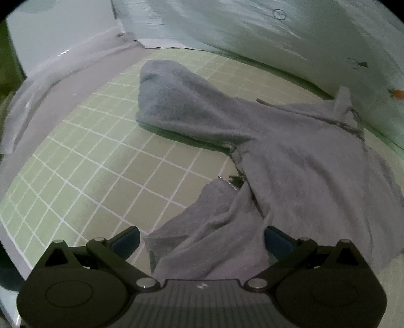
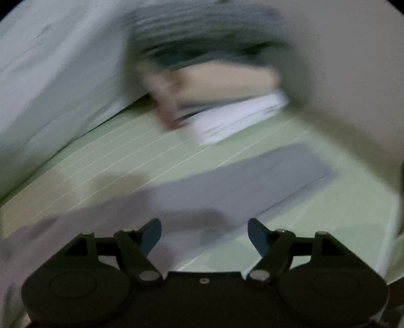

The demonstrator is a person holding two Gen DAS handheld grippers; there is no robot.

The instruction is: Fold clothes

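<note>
The left wrist view shows a soft, fleecy grey garment [image 1: 290,156] spread rumpled over a green grid-lined mat [image 1: 88,164], one sleeve reaching toward the far wall; the left gripper [image 1: 202,242] stands wide open, a fold of cloth lying loose between its blue pads. The right wrist view is badly blurred: the right gripper [image 2: 204,236] stands open above flat grey fabric, with a stack of folded pale cloths [image 2: 227,101] beyond.

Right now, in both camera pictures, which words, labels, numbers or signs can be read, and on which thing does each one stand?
No readable words or numbers.
Circled mark on the pale painted wall: a drawn sign, no letters.
Small pale emblem on the black left gripper, on its body: too small to read.
Grey fleece garment on the green gridded mat: no label shows.
White folded stack: too blurred to read.
</note>
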